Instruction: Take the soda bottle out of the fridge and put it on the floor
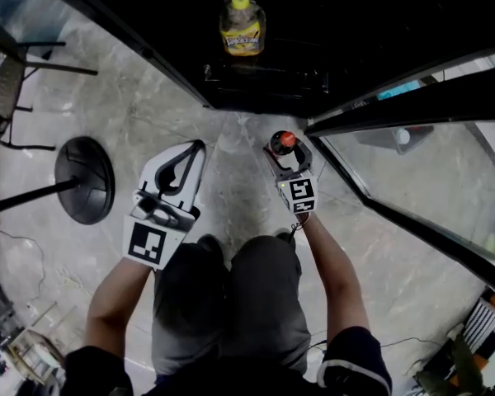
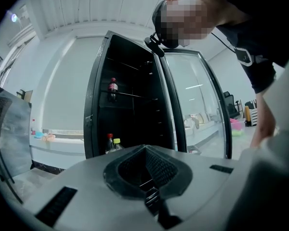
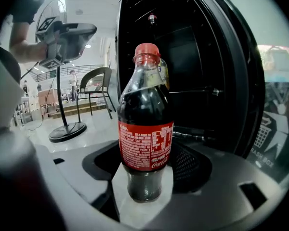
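Status: removal done, placing unfinished. The soda bottle (image 3: 145,129) is out of the fridge (image 2: 130,114). It stands upright at frame centre in the right gripper view, clamped between the jaws of the right gripper (image 1: 287,157) above the floor (image 1: 231,205). Whether its base touches down cannot be told, and release remains. Count: one fridge; one open glass door (image 2: 197,105); one chair (image 1: 4,89); one round-based stand (image 1: 84,180); two grippers, the left gripper (image 1: 194,151) closed tip to tip on nothing; four bottles, namely the held one, a yellow-capped bottle (image 1: 242,25) and a red-capped bottle (image 2: 109,141) at the fridge bottom, and an upper-shelf bottle (image 2: 112,88).
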Tool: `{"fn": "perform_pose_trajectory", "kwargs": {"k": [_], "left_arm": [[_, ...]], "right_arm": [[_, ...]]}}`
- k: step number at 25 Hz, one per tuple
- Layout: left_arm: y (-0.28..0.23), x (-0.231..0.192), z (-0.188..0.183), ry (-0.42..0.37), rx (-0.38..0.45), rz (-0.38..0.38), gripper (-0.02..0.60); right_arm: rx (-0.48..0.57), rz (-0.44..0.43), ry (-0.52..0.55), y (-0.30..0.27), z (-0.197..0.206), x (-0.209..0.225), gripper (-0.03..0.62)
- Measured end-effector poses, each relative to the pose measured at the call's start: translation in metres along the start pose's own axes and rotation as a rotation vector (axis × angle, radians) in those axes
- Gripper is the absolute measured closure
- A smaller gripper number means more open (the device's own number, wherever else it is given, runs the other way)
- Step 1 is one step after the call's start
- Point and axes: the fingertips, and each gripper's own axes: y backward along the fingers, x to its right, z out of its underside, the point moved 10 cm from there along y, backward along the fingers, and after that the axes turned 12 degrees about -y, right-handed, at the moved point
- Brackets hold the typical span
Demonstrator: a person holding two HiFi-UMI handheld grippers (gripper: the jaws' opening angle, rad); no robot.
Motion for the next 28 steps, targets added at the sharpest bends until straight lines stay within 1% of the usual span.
{"fn": "perform_pose_trajectory", "kwargs": {"k": [4,14,19,23,28], "left_arm": [[0.001,0.005,0.011,-0.015,0.003,0.023,0.557],[-0.002,0.008,0.036,-0.044,0.019,0.043,0.557],[0.002,0.008,0.046,-0.057,0.014,0.050,0.557],[0.004,0.007,0.054,-0.055,0.011,0.041,0.557],[0.007,0.006,0.062,-0.054,0.004,0.045,0.557]], "right_arm": [[0.000,0.001,-0.002,-0.007,0.018,0.001,0.278],[-0.004,0.012,0.004,-0.028,0.053,0.011,0.278],[-0.001,0.010,0.009,-0.038,0.068,0.009,0.278],[0.004,0.007,0.025,-0.043,0.076,0.007,0.278],[0.035,0.018,0.039,-0.046,0.079,0.005,0.276]]}}
